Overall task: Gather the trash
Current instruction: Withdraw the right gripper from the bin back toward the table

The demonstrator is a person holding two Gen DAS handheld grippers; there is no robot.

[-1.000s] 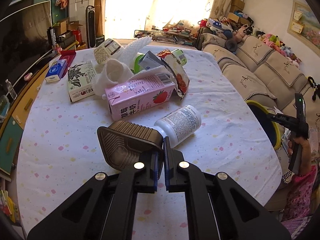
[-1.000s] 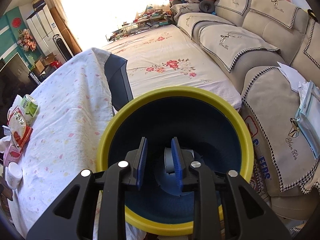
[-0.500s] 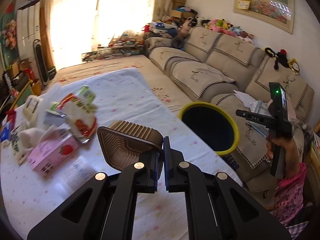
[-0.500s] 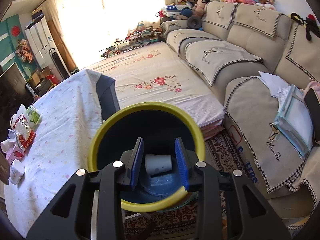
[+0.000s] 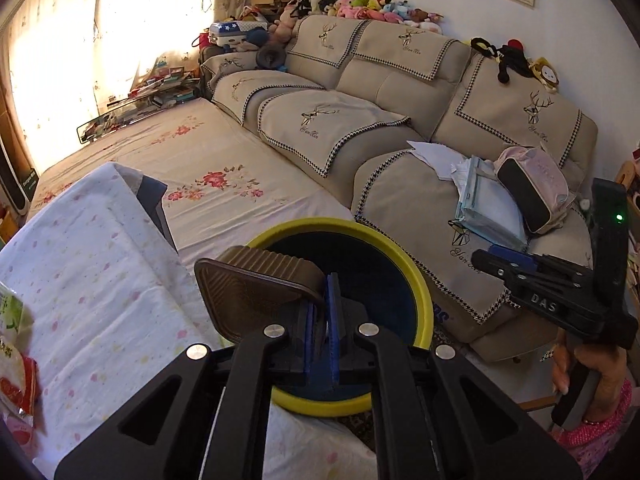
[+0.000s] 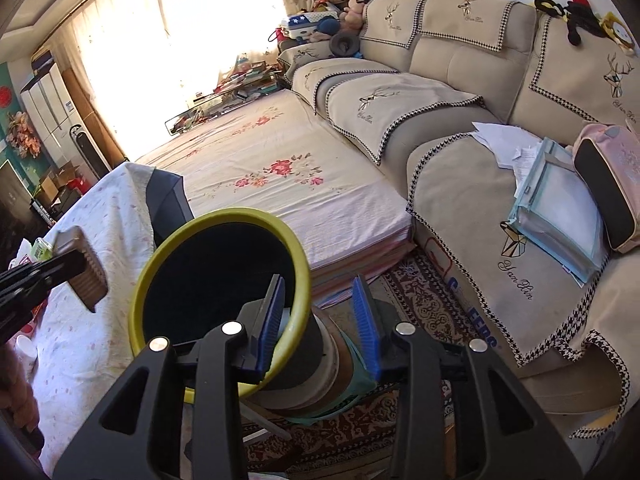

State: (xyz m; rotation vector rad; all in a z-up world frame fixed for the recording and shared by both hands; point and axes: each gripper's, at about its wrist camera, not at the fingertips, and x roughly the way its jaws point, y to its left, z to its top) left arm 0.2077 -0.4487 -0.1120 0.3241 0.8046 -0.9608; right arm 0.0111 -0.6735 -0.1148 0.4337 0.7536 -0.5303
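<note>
My left gripper [image 5: 324,292] is shut on the rim of a brown ribbed plastic tray [image 5: 248,292]. It holds the tray tilted in the air, at the near left edge of a dark bin with a yellow rim [image 5: 422,280]. The right wrist view shows that tray [image 6: 86,276] left of the bin [image 6: 224,216], over the table edge. My right gripper [image 6: 320,312] hovers above the bin's right rim. Its jaws are opening and nothing is held between the blue pads [image 6: 366,312]. In the left wrist view the right gripper [image 5: 486,258] is off to the right, held by a hand.
The bin stands on a stool [image 6: 320,376] over a patterned rug, between the table with a dotted white cloth [image 5: 100,280] and a beige sofa [image 5: 380,128]. Snack packets [image 5: 16,352] lie at the table's left. A low bed with a floral sheet [image 5: 224,184] lies behind the bin.
The left gripper has swung the brown tray from over the table's litter across to the bin. The right gripper has drawn back from the bin's inside to its right rim and opened wider.
</note>
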